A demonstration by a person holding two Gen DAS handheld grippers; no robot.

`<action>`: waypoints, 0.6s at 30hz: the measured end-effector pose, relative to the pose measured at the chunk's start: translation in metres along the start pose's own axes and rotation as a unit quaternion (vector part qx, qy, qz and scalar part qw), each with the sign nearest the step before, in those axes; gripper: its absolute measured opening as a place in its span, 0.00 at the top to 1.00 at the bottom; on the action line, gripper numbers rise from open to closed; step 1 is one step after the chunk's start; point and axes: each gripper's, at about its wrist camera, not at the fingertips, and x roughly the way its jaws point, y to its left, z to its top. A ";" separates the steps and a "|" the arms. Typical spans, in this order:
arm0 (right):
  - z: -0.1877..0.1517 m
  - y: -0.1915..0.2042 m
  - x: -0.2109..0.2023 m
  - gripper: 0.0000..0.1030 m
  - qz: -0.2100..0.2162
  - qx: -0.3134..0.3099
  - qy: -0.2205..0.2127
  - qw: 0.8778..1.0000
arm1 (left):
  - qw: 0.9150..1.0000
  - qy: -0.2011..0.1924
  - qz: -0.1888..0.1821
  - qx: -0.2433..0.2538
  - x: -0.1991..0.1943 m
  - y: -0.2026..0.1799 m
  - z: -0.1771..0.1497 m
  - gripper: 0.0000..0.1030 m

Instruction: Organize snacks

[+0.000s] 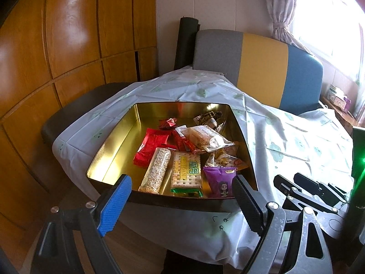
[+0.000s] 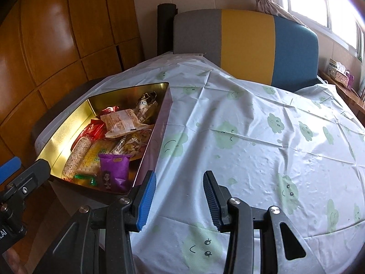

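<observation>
Snacks [image 1: 182, 153] lie inside the gold tin [image 1: 114, 141], on the tablecloth's [image 2: 251, 125] left side.
Your left gripper [image 1: 182, 196] spans the tin's near wall, jaws wide, gripping nothing; right of the tin, your right gripper [image 2: 180, 201] stands part-open, empty.

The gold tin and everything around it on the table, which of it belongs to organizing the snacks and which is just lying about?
Belongs to the job:
gold tin
purple packet
cracker pack
sesame bar
red packets
clear wrapped pastry
left gripper, open and empty
right gripper, empty

Just lying about:
tablecloth
striped chair
tissue box
</observation>
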 end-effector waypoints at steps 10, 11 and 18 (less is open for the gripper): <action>-0.001 0.002 0.000 0.58 0.001 -0.003 0.000 1.000 | 1.000 0.001 -0.001 -0.001 0.001 0.001 0.000 0.13; 0.000 0.002 0.000 0.58 0.001 -0.004 -0.001 1.000 | 1.000 0.001 -0.001 -0.001 0.000 0.001 0.000 0.13; 0.000 0.002 0.001 0.58 0.001 -0.005 0.000 1.000 | 1.000 0.003 -0.003 0.000 0.001 0.000 0.000 0.13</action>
